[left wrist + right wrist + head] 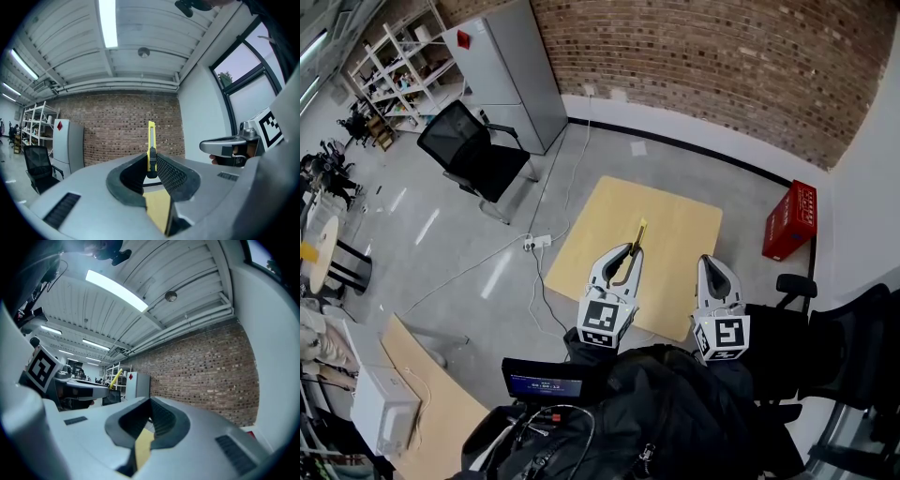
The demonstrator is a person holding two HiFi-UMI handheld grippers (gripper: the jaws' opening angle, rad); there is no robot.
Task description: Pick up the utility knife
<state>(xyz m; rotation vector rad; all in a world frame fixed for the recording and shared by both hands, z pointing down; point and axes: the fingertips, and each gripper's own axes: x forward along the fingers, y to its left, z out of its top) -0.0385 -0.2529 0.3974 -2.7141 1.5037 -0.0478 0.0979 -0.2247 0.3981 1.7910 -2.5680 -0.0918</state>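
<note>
Pale wooden table (pixel 675 234) right under me, square with rounded corners, its top bare, on smooth grey floor. My left gripper (pixel 628 253) is clamped on the utility knife (pixel 638 234). The ribbed black pads pinch its dark slider end, and the slim yellow body pokes straight out past the tips, up off the wood. My right gripper (pixel 712 267) sits alongside, jaws pressed together on nothing. There's open floor all round the table. A white cable with a power strip (pixel 536 242) trails just off the left edge. Farther out: a red crate (pixel 789 220) to the right, a black mesh office chair (pixel 473 150) to the left, a grey cabinet (pixel 511 70), then the rough brick wall (pixel 722 66).
</note>
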